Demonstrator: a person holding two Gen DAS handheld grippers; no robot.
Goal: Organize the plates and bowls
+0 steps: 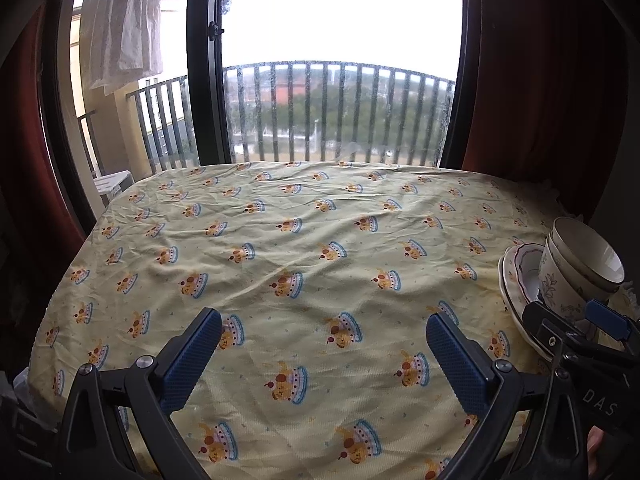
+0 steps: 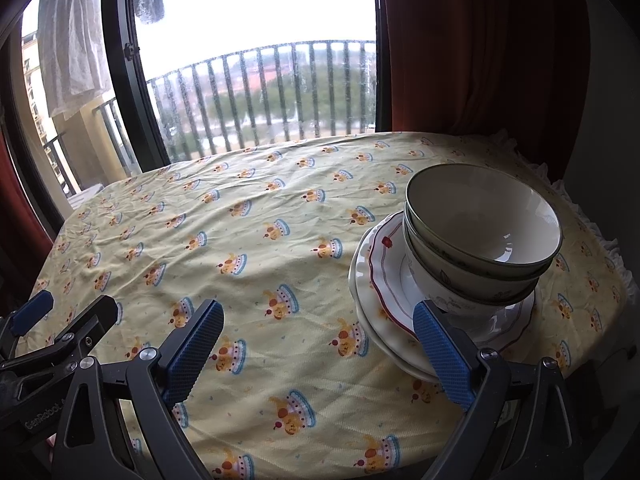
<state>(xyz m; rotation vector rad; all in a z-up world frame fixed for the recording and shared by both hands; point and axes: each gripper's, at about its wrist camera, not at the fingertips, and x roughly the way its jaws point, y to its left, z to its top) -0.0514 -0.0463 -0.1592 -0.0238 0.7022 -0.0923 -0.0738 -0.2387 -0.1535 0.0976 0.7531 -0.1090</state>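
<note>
my left claw (image 1: 324, 354) hung released above the yellow cloth (image 1: 280, 248) on the counter, gripping nothing. my right claw (image 2: 318, 354) gaped too, one pad (image 2: 442, 354) just beside the plates (image 2: 384, 280). two bowls (image 2: 480, 236) sat nested on those stacked plates, at the counter's right side.

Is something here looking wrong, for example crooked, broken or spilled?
Nothing is broken or spilled. The bowls sit nested on the stacked plates, off-centre toward their right side, and the tablecloth is wrinkled. Both grippers, left and right, are open and empty.
</note>
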